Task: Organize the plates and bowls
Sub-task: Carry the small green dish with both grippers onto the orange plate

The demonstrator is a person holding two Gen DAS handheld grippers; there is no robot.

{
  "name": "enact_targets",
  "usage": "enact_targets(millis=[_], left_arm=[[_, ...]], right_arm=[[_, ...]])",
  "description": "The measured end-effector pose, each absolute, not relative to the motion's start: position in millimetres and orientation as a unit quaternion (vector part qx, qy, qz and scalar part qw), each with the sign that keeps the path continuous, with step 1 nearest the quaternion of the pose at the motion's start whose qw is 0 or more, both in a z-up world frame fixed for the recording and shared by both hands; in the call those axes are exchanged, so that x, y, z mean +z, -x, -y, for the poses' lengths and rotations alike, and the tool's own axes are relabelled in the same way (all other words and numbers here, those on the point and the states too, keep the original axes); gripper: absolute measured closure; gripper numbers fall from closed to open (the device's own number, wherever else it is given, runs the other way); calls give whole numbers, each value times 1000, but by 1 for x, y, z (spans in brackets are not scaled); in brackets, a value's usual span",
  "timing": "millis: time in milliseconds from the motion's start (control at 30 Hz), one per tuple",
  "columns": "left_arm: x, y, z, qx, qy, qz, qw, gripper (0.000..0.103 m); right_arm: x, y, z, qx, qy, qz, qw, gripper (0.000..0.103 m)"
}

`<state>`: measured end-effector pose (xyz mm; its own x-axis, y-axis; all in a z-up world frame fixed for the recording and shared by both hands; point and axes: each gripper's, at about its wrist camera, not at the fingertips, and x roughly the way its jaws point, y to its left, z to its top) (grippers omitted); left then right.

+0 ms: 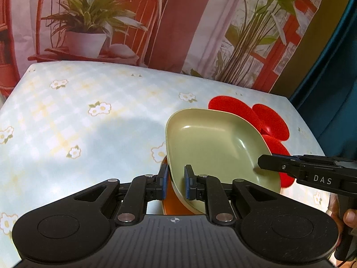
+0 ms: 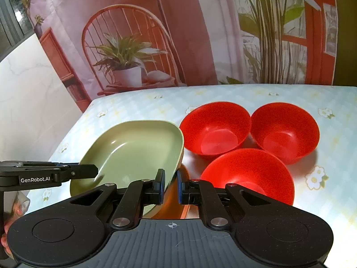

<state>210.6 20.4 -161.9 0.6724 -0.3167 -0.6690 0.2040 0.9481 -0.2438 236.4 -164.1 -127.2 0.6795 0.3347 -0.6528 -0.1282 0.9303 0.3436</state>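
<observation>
Both my grippers are clamped on the same green plate (image 1: 212, 147), one on each side of its rim. My left gripper (image 1: 176, 182) pinches the plate's left edge, blue pads tight on the rim. My right gripper (image 2: 171, 186) does the same on the right edge; in the left wrist view it comes in from the right (image 1: 265, 163) with its tip over the rim. The plate is tilted in both views, held over the table (image 1: 89, 122) with the pale blue floral cloth. Under the plate, near side, there is an orange-brown dish (image 1: 171, 203); I cannot tell if the green plate touches it.

Three red bowls (image 2: 215, 129) sit upright and empty on the table, just right of the plate: two on the far side next to each other, rims about touching (image 2: 285, 131), one nearer (image 2: 247, 176), right beside my right gripper.

Behind the table hangs a printed backdrop (image 2: 133, 44) with a chair and potted plants. A person's fingers (image 1: 350, 216) show on the right gripper's handle.
</observation>
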Motion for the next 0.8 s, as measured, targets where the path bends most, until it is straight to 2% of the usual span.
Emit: enact_targets(millis=[800], left_arm=[[-186, -202, -13, -139, 64, -392, 907, 87]], right_arm=[[-155, -214, 158, 112, -118, -397, 903, 93]])
